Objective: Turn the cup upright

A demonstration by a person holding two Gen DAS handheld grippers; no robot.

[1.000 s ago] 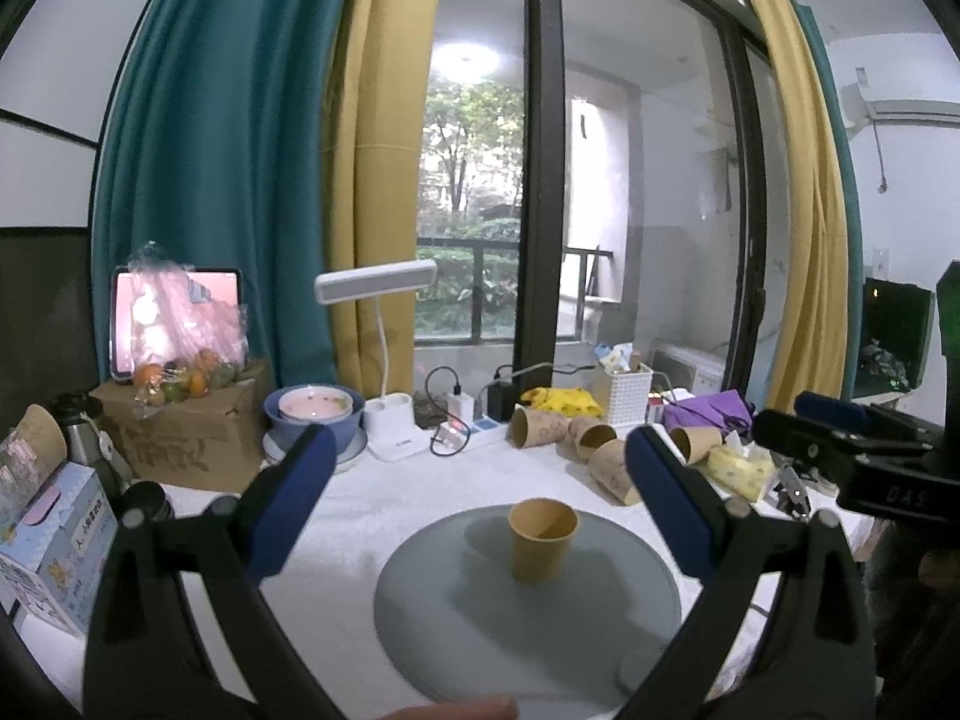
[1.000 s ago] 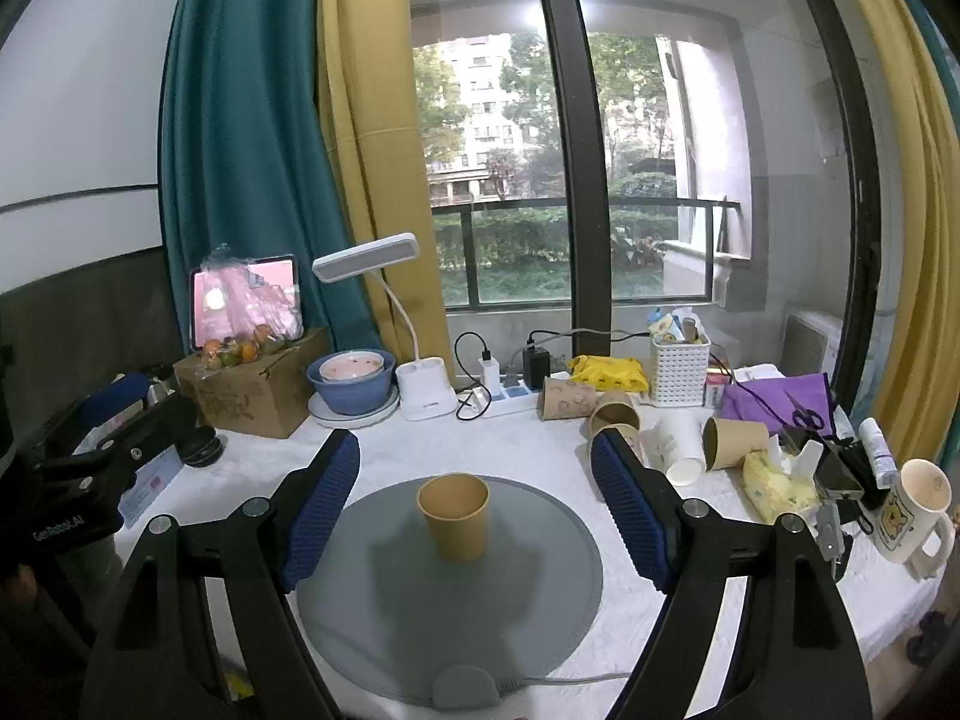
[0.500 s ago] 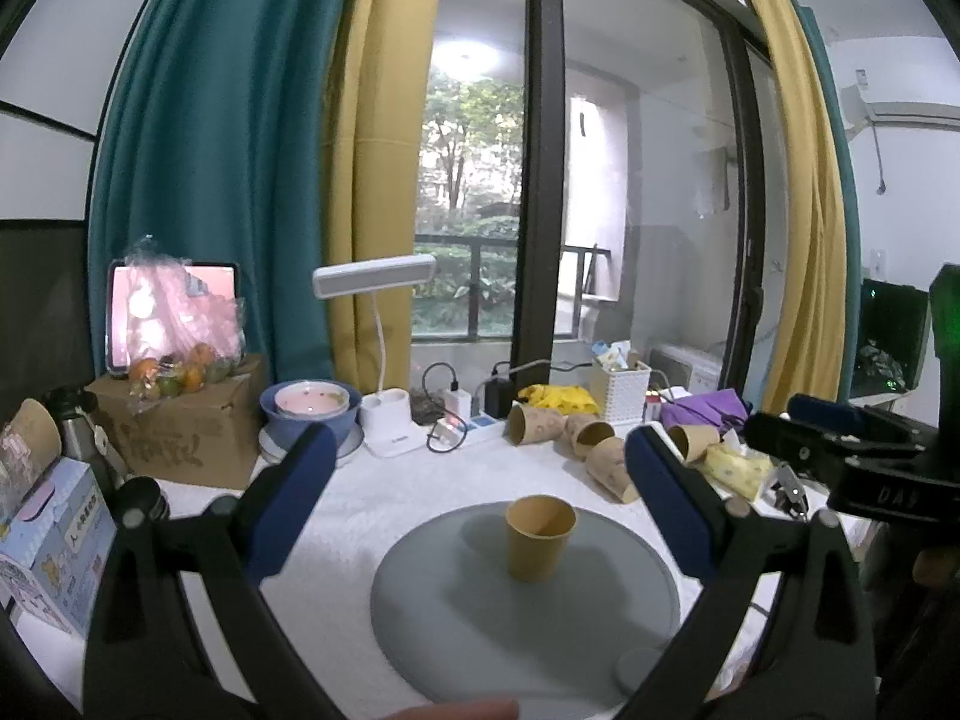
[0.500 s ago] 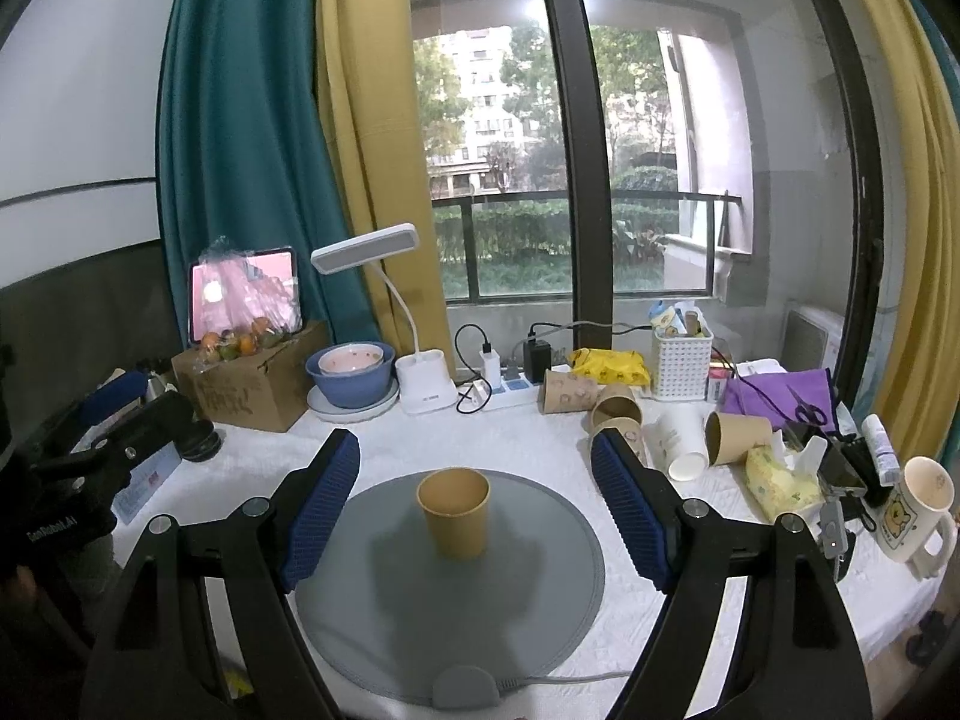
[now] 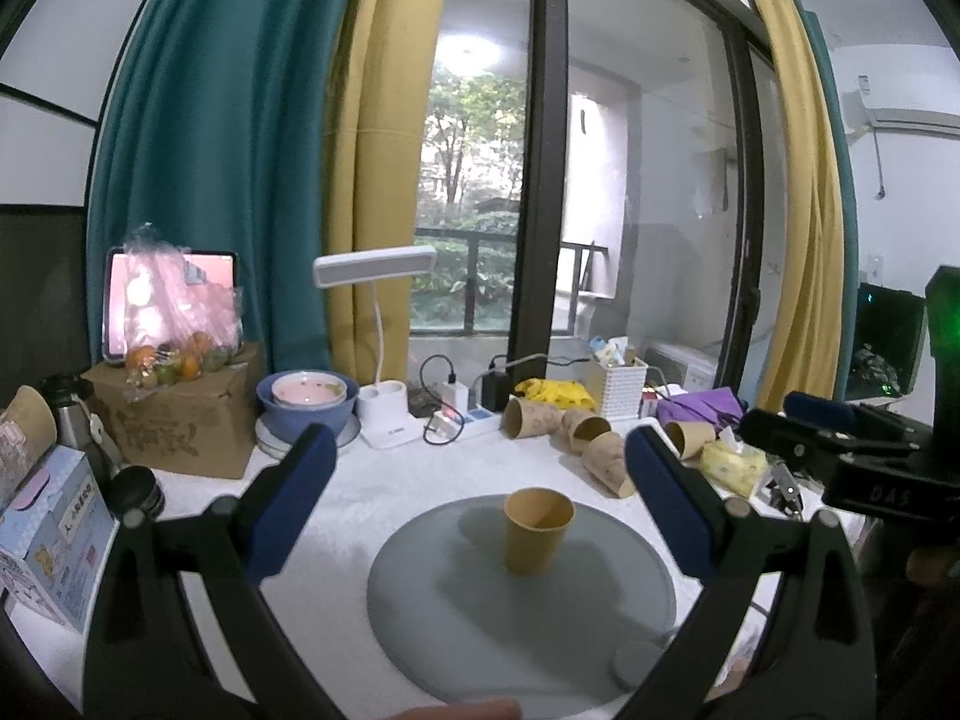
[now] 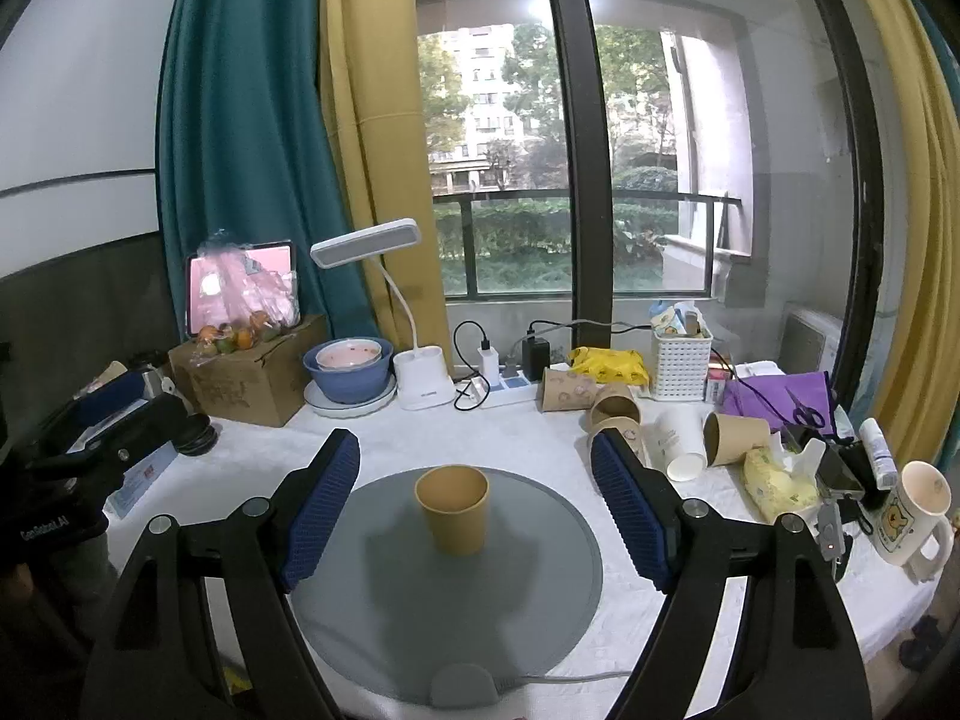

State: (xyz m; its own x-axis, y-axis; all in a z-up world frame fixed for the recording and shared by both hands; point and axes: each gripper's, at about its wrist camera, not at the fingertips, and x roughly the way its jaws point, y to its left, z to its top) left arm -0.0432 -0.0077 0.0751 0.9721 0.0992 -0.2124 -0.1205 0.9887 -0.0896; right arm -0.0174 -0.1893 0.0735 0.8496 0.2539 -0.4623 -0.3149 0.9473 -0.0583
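A plain tan paper cup (image 5: 536,530) stands upright, mouth up, on a round grey mat (image 5: 456,618); it also shows in the right wrist view (image 6: 453,516) on the mat (image 6: 372,600). My left gripper (image 5: 477,501) is open and empty, held back from the cup. My right gripper (image 6: 477,498) is open and empty, with the cup between and beyond its blue pads. The right gripper shows at the right edge of the left wrist view (image 5: 840,450); the left gripper shows at the left edge of the right wrist view (image 6: 114,420).
Several paper cups (image 6: 612,408) lie on their sides behind the mat. A white desk lamp (image 6: 420,384), blue bowl (image 6: 348,369), cardboard box with fruit (image 6: 246,372), white basket (image 6: 681,363), a power strip and a bear mug (image 6: 909,507) crowd the white table.
Both views have drifted slightly, the cup sitting a touch lower in the left wrist view. The cup stays upright on the mat and both grippers stay open.
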